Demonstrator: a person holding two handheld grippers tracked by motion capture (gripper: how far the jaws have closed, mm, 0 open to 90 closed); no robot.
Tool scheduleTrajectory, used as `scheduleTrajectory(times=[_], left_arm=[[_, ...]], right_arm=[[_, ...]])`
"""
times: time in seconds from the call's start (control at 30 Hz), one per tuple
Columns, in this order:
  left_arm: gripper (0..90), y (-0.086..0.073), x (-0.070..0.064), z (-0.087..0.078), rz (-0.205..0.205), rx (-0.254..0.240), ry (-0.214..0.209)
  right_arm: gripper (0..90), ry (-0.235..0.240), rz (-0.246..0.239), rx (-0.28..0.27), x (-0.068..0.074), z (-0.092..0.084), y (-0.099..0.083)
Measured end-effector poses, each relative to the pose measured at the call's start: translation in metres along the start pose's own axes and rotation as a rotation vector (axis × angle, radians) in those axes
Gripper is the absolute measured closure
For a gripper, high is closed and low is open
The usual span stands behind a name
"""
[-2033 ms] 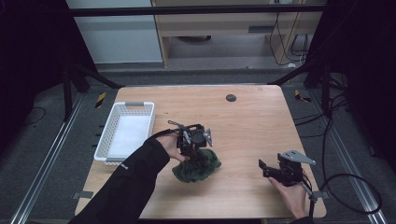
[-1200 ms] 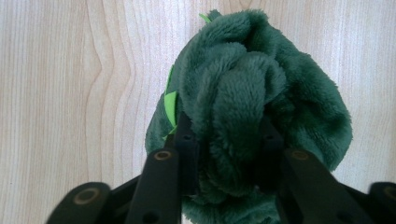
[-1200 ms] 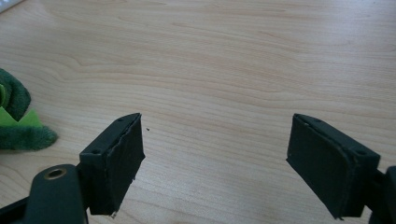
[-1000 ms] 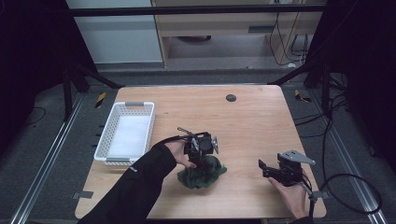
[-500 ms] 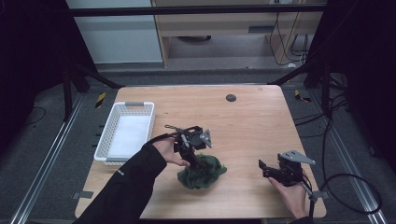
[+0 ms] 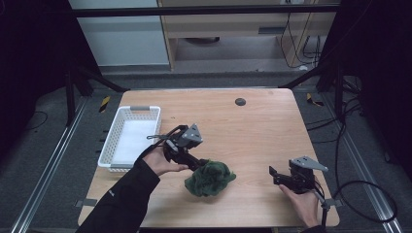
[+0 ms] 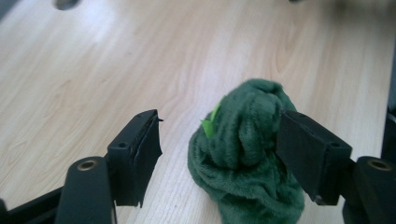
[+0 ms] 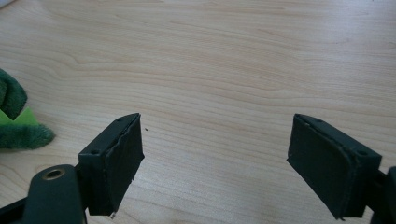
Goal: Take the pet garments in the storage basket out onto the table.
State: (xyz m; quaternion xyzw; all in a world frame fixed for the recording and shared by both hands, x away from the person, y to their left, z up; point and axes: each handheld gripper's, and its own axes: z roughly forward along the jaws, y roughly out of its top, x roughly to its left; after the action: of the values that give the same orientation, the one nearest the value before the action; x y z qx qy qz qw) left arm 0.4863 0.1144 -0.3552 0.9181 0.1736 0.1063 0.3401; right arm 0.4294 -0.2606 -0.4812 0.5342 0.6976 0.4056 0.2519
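A crumpled dark green plush cloth (image 6: 210,177) with a light green tag lies on the wooden table (image 6: 252,131) near the front middle. My left gripper (image 6: 193,164) sits just left of it. In the left gripper view its jaws stand open, and the cloth (image 7: 247,154) bulges between them against the right-hand jaw, with a gap to the other. My right gripper (image 6: 276,177) rests low at the front right, open over bare wood. An edge of the cloth (image 8: 16,121) shows at the left of the right gripper view.
A white slatted basket (image 6: 127,138) stands at the table's left side. A small dark round disc (image 6: 240,102) lies near the far edge. Dark frame posts and floor rails surround the table.
My left gripper has drawn back left and toward the basket, off the top of the cloth. The cloth has bunched into a tighter heap. The right gripper has stayed put.
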Motion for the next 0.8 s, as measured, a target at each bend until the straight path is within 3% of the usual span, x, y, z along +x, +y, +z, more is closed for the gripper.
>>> scheduleTrajectory(times=[0.07,0.1,0.13,0.2,0.33,0.37,0.43,0.5,0.57,0.73,0.8], left_arm=[[29.1,-0.009,0.0,-0.005,-0.045,-0.047,0.025],[29.0,-0.009,0.0,-0.005,-0.045,-0.047,0.025],[28.9,-0.018,0.0,-0.01,-0.091,-0.099,0.05],[28.8,-0.03,0.001,-0.016,-0.146,-0.159,0.075],[28.7,-0.055,-0.001,-0.026,-0.222,-0.244,0.175],[28.7,-0.055,-0.001,-0.026,-0.222,-0.244,0.175],[28.9,-0.072,-0.004,-0.033,-0.271,-0.312,0.237],[28.8,-0.077,-0.006,-0.036,-0.293,-0.331,0.254],[28.9,-0.092,-0.009,-0.042,-0.338,-0.366,0.318],[28.7,-0.116,-0.015,-0.047,-0.407,-0.4,0.401],[28.8,-0.122,-0.017,-0.048,-0.416,-0.409,0.411]], right_arm=[[17.9,-0.001,-0.001,-0.001,0.0,0.0,0.0],[17.9,0.0,-0.001,0.0,0.0,0.0,0.0],[17.9,0.0,-0.001,-0.001,0.0,0.0,0.0],[17.9,-0.001,-0.001,-0.001,0.0,0.0,0.0],[17.8,0.0,-0.005,0.001,0.0,0.0,0.0],[17.8,0.0,-0.005,0.001,0.0,0.0,0.0],[17.8,0.001,0.002,0.003,0.001,0.0,0.0],[17.8,0.001,0.002,0.003,0.001,0.0,0.0],[17.8,-0.001,-0.003,0.0,0.001,0.0,0.0],[17.8,0.001,0.004,0.002,0.001,-0.001,0.0],[17.8,0.0,0.005,0.002,0.001,-0.001,0.0]])
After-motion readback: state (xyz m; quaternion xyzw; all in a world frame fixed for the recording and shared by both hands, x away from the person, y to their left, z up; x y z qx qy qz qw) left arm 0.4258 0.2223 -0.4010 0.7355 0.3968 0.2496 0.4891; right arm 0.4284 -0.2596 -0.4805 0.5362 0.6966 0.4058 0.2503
